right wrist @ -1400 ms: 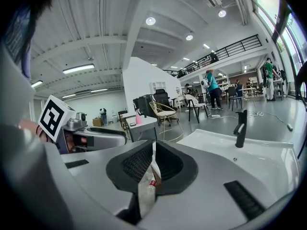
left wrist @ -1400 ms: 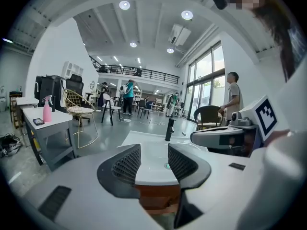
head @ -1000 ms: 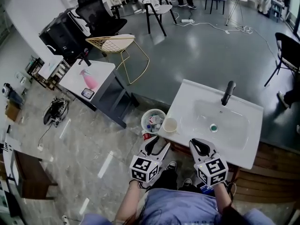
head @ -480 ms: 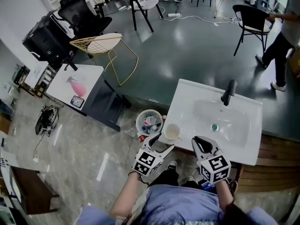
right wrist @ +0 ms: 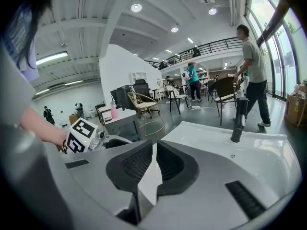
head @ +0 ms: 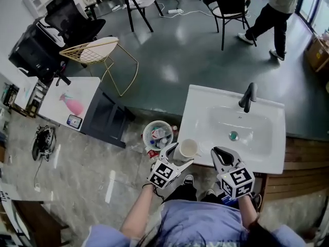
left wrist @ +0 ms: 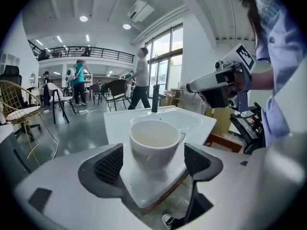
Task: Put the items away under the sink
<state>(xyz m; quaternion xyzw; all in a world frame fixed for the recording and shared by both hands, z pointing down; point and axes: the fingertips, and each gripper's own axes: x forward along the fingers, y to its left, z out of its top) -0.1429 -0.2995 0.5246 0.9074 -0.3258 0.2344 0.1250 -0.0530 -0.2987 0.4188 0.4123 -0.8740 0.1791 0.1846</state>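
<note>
- Left gripper (head: 176,158): held at the near left corner of the white rectangular ceramic sink (head: 201,103); its jaws stand wide apart and have just been opening; the white ceramic cup (head: 187,149) stands between them, and neither ribbed pad (left wrist: 109,164) presses on it, so the cup is released.
- The cup (left wrist: 154,143) in the left gripper view: upright and empty, its handle toward the right; it rests on the sink's corner ledge, outside the basin.
- Right gripper (head: 222,157): held at the sink's near edge, just to the right of the left one; the right gripper (right wrist: 154,164) in its own view has its jaws clenched tip to tip, with only a thin slit lower down; nothing is grasped.
- Black tap (head: 248,96): upright at the far rim of the basin; small green drain plug (head: 234,136) in the basin's bottom.
- Brown wooden cabinet (head: 303,176): beneath the sink, showing past its right side.
- Round white waste basket (head: 157,134): on the floor just left of the sink, holding litter.
- Low white table (head: 56,94): well apart at the left, bearing a pink bottle (head: 72,105) and a phone (head: 74,121); gold wire chair (head: 95,50) beyond it.
- A person (head: 272,6): in mid-stride on the grey floor at the far right, beside a black chair (head: 226,4).
</note>
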